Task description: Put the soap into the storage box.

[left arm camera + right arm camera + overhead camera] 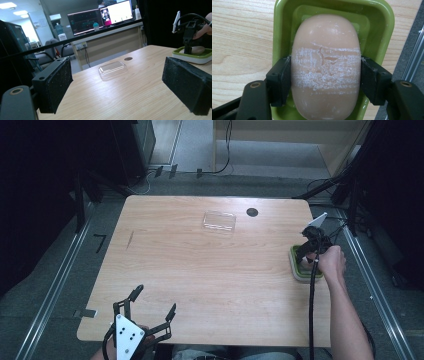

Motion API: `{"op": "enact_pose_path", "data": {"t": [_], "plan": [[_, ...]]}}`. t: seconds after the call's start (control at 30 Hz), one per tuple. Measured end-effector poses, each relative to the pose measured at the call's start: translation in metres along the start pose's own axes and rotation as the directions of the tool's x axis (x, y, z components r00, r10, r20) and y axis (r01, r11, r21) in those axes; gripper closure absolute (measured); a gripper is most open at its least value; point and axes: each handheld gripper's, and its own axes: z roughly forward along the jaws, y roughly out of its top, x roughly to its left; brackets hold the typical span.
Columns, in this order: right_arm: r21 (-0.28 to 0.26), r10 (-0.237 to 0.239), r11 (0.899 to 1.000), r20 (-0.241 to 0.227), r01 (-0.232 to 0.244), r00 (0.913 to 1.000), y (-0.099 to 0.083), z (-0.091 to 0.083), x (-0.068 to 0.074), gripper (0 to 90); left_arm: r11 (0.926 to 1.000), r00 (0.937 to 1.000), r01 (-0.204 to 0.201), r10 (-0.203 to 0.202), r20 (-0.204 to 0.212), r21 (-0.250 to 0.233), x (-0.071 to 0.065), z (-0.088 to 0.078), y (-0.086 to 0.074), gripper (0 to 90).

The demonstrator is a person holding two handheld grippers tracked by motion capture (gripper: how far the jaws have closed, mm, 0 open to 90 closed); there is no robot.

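Observation:
A pale peach bar of soap (325,67) with white scuffed bands lies in a green soap dish (380,32) at the table's right edge. My right gripper (325,75) points down into the dish, its two black pads pressed on the bar's sides. From above, the right gripper (311,251) stands over the dish (296,256), held by a hand. My left gripper (150,312) hovers at the table's near left edge, jaws wide apart with nothing between them. In the left gripper view the dish (197,57) and the right gripper (188,37) show at far right.
A clear plastic lid (219,221) lies at the far middle of the wooden table (200,270), beside a round dark hole (252,212). The lid (112,69) also shows ahead of the left jaws. Metal rails and dark floor run along both table sides.

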Motion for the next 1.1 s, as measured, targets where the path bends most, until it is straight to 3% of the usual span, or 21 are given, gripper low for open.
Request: {"op": "enact_pose_path", "data": {"t": [1.1], "plan": [[0.02, 0.004, 1.0, -0.001, -0.004, 1.0, -0.001, 0.0043, 0.0003, 32.7, 1.0, 1.0, 0.0, 0.0, -0.003, -0.001, 0.0001, 0.0, -0.0001, 9.9]]}}
